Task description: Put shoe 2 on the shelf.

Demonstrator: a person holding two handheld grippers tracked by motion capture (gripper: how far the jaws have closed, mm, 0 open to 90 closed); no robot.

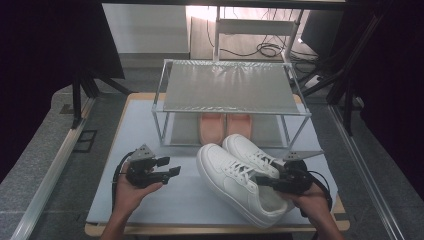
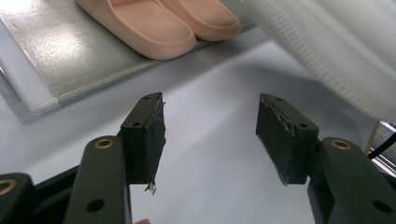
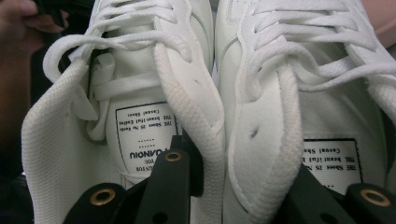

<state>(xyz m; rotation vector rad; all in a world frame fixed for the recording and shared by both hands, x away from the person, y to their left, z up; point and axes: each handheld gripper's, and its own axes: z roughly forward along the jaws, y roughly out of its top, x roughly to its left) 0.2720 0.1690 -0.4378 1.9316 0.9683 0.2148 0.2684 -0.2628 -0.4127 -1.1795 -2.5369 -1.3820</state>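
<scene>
Two white lace-up sneakers (image 1: 235, 182) lie side by side on the white mat, toes toward a shelf rack. At their heel end my right gripper (image 1: 267, 181) has one jaw inside each shoe. In the right gripper view it (image 3: 238, 158) is shut on the two touching inner collars, left sneaker (image 3: 140, 107) and right sneaker (image 3: 299, 93). My left gripper (image 1: 172, 166) is held just above the mat to the left of the sneakers. Its jaws (image 2: 210, 126) stand open with nothing between them.
A metal rack (image 1: 230, 87) with two shiny shelves stands at the back of the mat (image 1: 150, 200). A pair of pink slippers (image 1: 225, 127) (image 2: 159, 23) sits on its lower shelf. Dark stands and cables surround the table.
</scene>
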